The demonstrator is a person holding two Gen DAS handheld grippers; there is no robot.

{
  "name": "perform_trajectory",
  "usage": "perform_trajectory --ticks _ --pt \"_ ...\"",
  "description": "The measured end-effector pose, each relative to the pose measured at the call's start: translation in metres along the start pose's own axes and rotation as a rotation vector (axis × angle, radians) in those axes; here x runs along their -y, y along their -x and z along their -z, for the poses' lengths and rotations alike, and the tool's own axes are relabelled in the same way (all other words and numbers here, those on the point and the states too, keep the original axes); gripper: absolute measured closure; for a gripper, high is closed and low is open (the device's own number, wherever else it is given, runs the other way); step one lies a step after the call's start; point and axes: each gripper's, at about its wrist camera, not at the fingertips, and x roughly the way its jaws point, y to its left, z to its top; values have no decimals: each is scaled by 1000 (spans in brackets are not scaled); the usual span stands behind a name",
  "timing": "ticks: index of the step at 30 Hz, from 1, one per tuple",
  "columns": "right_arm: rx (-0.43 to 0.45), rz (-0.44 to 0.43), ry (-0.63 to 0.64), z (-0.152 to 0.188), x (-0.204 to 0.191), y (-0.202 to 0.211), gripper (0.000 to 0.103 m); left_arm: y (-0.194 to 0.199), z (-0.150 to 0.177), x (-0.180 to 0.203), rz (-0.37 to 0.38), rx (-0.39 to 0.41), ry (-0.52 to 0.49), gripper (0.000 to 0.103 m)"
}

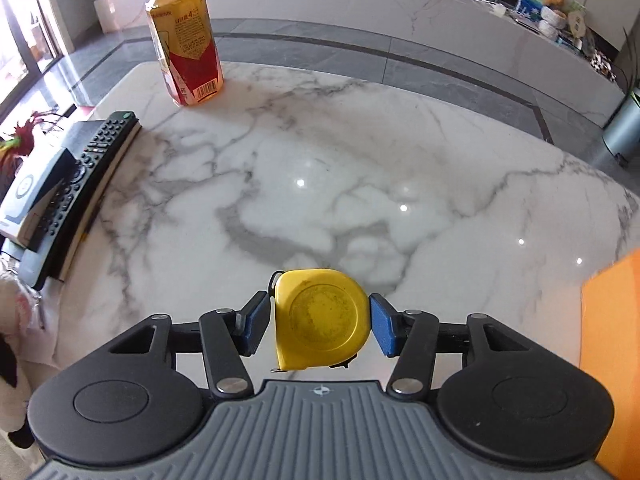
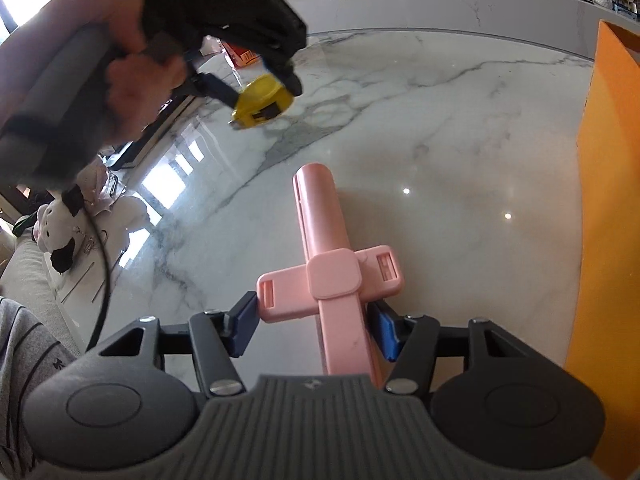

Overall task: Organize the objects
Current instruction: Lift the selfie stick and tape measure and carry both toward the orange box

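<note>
Gripping a yellow tape measure (image 1: pixel 322 318), the left gripper (image 1: pixel 320 326) is hanging above the marble table (image 1: pixel 360 184); the right gripper (image 2: pixel 316 330) is clamping a pink phone holder (image 2: pixel 332 276).

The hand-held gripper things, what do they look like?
Each hand-held gripper, left and right, has black linked arms with silver screws, blue ribbed pads, two round black discs and a grey ridged body bearing a small compass-like mark. From the right wrist view, a black cable hangs from the grey handle.

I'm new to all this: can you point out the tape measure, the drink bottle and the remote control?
Tape measure (image 1: pixel 322 318): left wrist view, its round yellow face.
Drink bottle (image 1: pixel 185 46): left wrist view, its red and gold label.
Remote control (image 1: pixel 90 164): left wrist view, its button pad.
</note>
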Motion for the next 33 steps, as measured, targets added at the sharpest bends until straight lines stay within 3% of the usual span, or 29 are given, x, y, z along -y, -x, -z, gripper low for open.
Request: perform_trajectory --ticks 7,11,20,23,33 --pt "4 20 26 3 -3 0 41 35 63 -6 -59 108 -31 41" --pt "-1 16 34 3 -3 -2 40 42 79 -7 -22 139 -71 41" --pt "15 79 78 -7 -9 -16 33 42 84 -14 33 157 -78 41" --pt "36 93 131 -7 -14 -19 41 43 85 -15 26 164 -86 41" --pt "44 118 87 -7 -12 -18 43 44 88 -18 7 171 -92 41"
